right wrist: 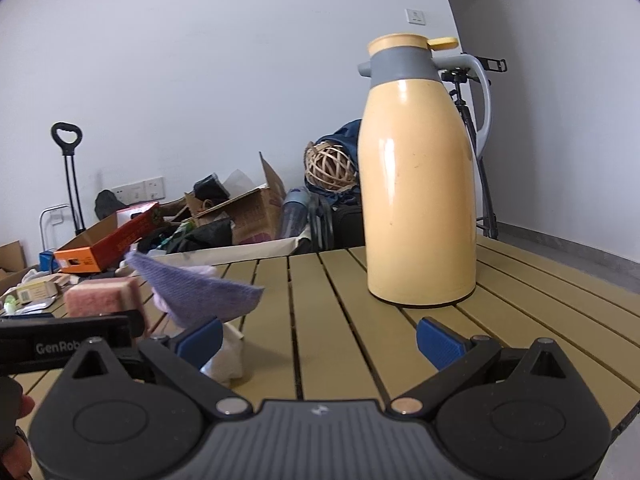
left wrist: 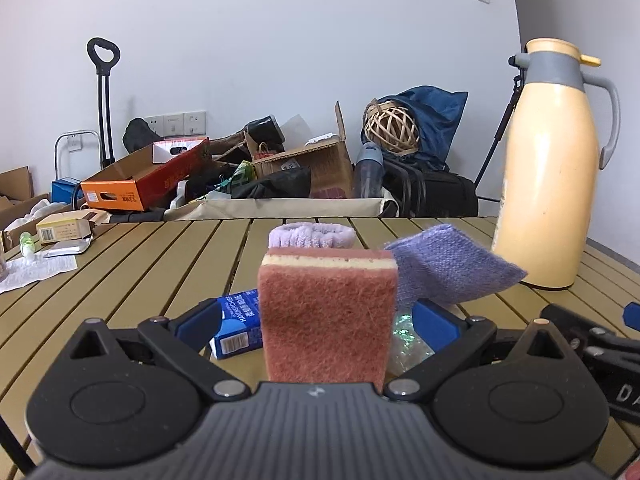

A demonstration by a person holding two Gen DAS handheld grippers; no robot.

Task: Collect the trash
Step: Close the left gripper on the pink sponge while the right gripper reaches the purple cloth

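A pink scouring sponge (left wrist: 326,320) with a yellow layer stands upright between the fingers of my left gripper (left wrist: 318,324). The blue pads sit wide of its sides, so the gripper is open. Behind the sponge lie a blue tissue pack (left wrist: 236,324), a clear crinkled wrapper (left wrist: 408,344), a lilac fuzzy cloth (left wrist: 312,236) and a purple knitted cloth (left wrist: 452,268) with one corner raised. My right gripper (right wrist: 318,344) is open and empty above the slatted table (right wrist: 360,320). The purple cloth (right wrist: 200,292) and a crumpled white tissue (right wrist: 228,356) lie by its left finger.
A tall yellow thermos jug (right wrist: 416,184) stands on the table's right side, just ahead of the right gripper. Small cartons (left wrist: 64,232) and a paper sheet (left wrist: 36,272) lie at the table's far left. Boxes and bags (left wrist: 280,164) pile up beyond the far edge.
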